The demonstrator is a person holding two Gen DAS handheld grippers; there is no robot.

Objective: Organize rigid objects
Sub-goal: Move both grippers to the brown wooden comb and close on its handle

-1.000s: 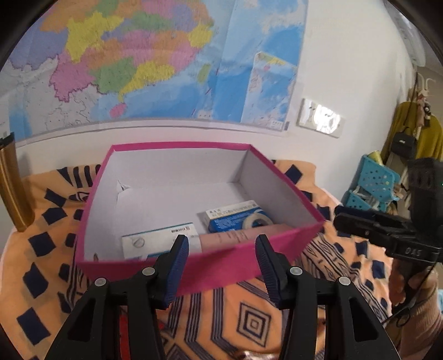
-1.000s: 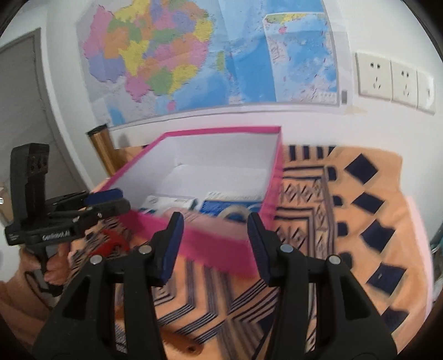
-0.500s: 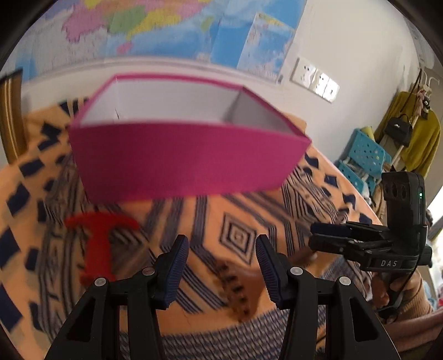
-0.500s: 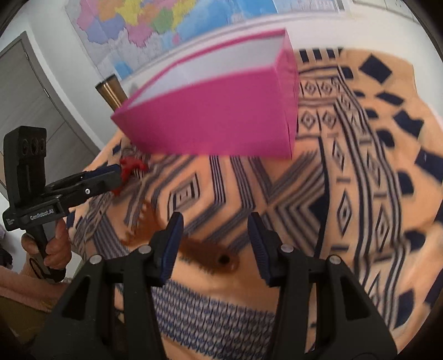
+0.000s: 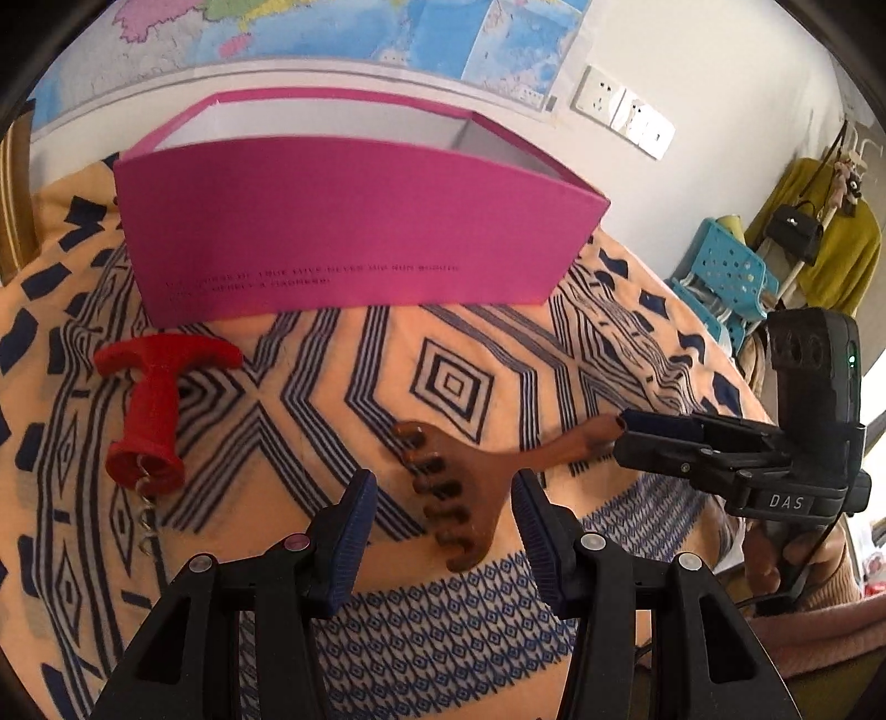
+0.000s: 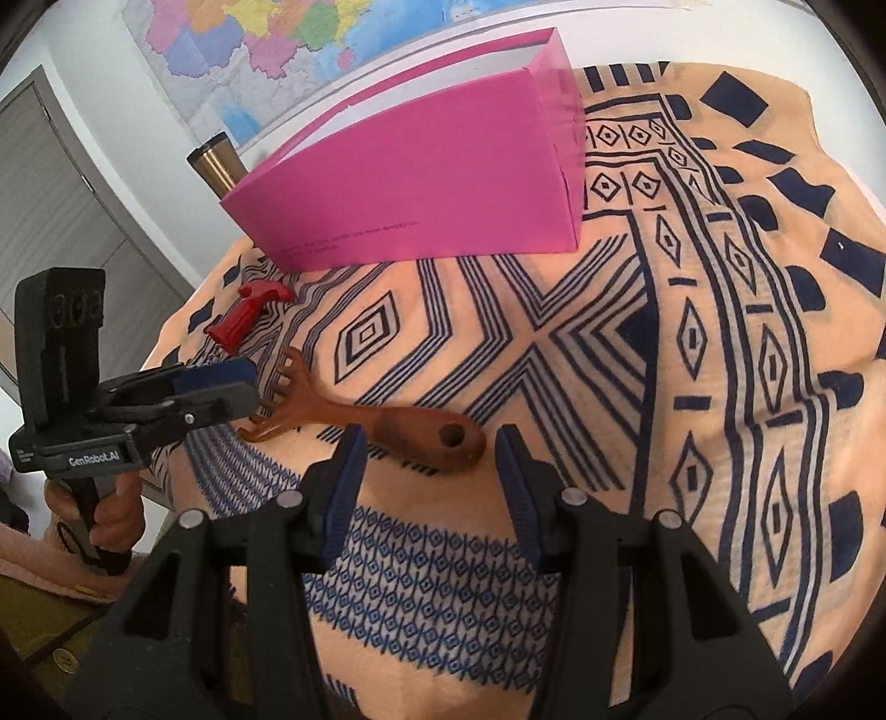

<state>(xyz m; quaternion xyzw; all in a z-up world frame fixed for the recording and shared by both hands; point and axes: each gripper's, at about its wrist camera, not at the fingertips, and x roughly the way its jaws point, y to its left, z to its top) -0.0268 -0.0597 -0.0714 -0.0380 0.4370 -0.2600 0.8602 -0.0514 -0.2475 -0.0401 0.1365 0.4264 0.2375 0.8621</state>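
Grippers both spread wide, nothing held. Left gripper hovers low over the toothed end of a brown wooden scalp massager; the claw-like prongs sit right btwn its blue-padded fingers, no contact visible. Right gripper is at the other end: the massager's thick handle w/ round hole lies just ahead of and btwn its fingers, also apart from the pads. Seen from the left wrist view, the right gripper sits at the handle tip, jaws parted around it as far as can be told. From the right wrist view the left gripper overlaps the prong end.

Massager lies flat on the counter, on an orange cloth w/ navy geometric print, handle pointing toward the person's right, prongs toward left.

Red corkscrew w/ T-handle lies on the cloth well to the left of the massager, metal spiral pointing toward the near edge; in the right wrist view it is beyond the left gripper, close to the box.

Magenta cardboard box, open top, white inside, stands at the back of the cloth, near wall facing the cameras w/ small dark print; contents not visible from here. Gold-colored tumbler stands behind the box's left corner. Wall map behind.
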